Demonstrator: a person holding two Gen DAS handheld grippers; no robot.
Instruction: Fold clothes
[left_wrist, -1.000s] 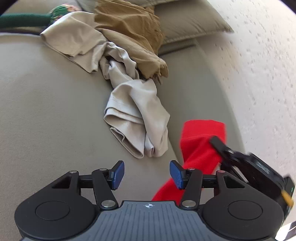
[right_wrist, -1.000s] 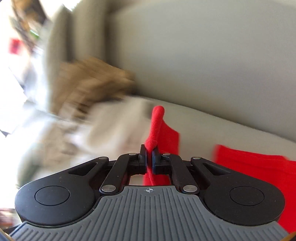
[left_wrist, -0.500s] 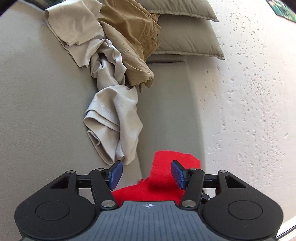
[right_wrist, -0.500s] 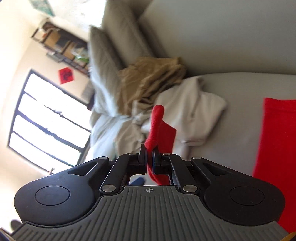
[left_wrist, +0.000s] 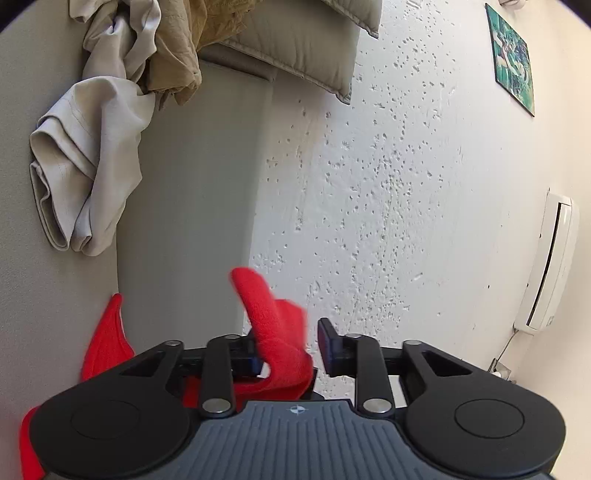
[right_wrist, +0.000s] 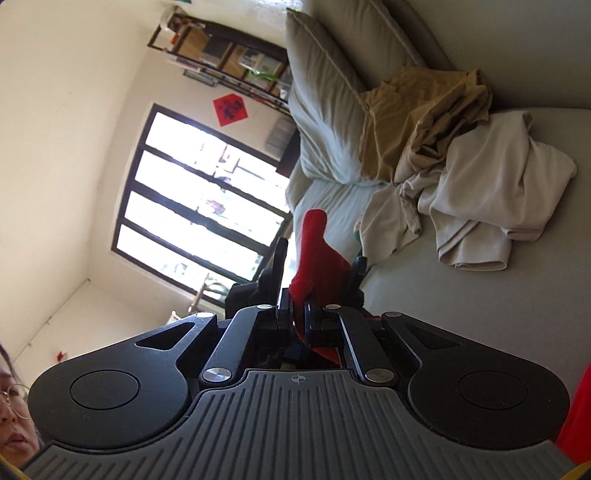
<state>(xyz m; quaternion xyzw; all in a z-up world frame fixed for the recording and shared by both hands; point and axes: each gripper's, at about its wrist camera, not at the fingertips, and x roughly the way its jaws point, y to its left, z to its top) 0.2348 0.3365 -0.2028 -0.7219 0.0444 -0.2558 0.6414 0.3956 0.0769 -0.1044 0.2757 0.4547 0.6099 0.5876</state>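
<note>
Left wrist view: the left gripper is seen with a fold of the red garment between its jaws. The jaws have just been closing. The cloth lies against the left pad, while a gap shows before the right pad, so no full pinch is seen yet. The hold is judged a second grab point, for spreading the piece between two hands. More red hangs at lower left, over the grey sofa seat. The beige garment and tan garment wait crumpled against the cushions.

Right wrist view: the right gripper is pressed together on an edge of the red garment, which stands up in a soft, fleecy, rounded tip. The other gripper's black frame is seen just beyond it. The garment is held aloft, clear of the seat, not yet folded.
</note>
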